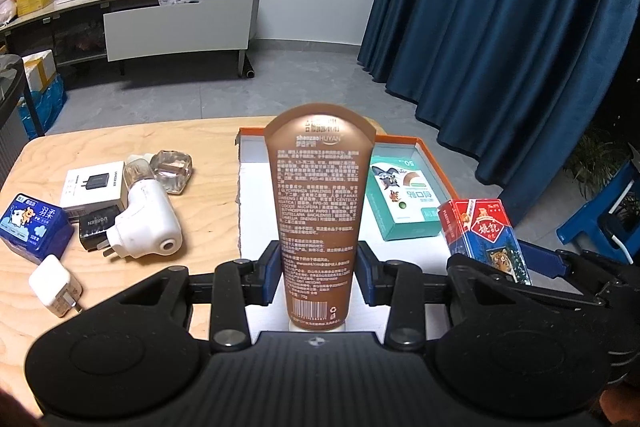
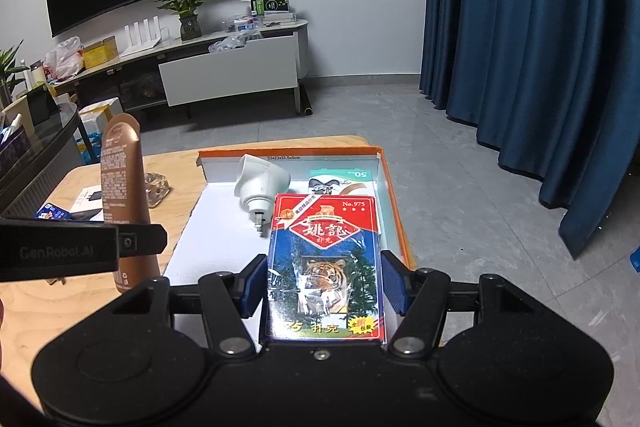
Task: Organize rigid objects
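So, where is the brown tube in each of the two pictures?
Left wrist view: the brown tube stands upright in the centre, clamped in the left tool, in front of the orange-edged box.
Right wrist view: the tube is at the left edge, left of the box, partly hidden behind the left tool's black body.
Shared landmark: the teal carton inside the box.

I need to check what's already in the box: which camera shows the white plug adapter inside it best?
The right wrist view: the white plug adapter lies in plain sight in the orange-edged box, prongs toward the camera. In the left wrist view, the brown tube hides it completely.
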A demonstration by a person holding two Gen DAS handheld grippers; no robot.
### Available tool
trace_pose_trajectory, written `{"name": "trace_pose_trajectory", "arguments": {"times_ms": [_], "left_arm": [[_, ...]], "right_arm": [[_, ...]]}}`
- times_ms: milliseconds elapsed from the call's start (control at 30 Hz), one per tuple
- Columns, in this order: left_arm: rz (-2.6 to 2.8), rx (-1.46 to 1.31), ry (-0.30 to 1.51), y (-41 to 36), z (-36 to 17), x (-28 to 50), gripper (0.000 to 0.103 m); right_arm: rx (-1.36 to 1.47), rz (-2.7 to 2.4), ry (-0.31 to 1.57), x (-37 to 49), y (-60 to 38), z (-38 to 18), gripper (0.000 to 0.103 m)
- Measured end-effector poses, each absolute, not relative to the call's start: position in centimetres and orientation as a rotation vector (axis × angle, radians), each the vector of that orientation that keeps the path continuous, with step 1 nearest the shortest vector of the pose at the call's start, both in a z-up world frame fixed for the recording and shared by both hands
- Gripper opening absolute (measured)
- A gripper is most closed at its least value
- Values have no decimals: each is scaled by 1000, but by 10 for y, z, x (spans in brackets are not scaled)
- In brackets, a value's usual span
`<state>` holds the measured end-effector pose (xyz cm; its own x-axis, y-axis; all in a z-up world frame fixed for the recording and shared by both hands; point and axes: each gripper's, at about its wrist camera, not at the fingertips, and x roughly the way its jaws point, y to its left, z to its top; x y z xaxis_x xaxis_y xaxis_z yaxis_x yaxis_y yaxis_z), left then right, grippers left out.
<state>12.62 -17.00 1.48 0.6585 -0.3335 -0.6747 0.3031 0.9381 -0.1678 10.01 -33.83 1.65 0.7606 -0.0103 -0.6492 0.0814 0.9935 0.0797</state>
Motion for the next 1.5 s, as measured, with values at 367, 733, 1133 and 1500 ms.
{"name": "trace_pose_trajectory", "arguments": {"times_ms": [367,733,1133,1500], "left_arm": [[-354,-47,770,-169,16,126,39],[-340,-46,772,-170,17,124,39],[-327,-47,765,-169,19,122,39],[-325,-52,766,-168,19,122,39]], "right_arm": [[94,-64,703,100,-335,17,72],[92,-61,705,100,-334,18,72],[92,-55,704,100,-333,20,72],[91,-54,703,99,-332,20,72]]}}
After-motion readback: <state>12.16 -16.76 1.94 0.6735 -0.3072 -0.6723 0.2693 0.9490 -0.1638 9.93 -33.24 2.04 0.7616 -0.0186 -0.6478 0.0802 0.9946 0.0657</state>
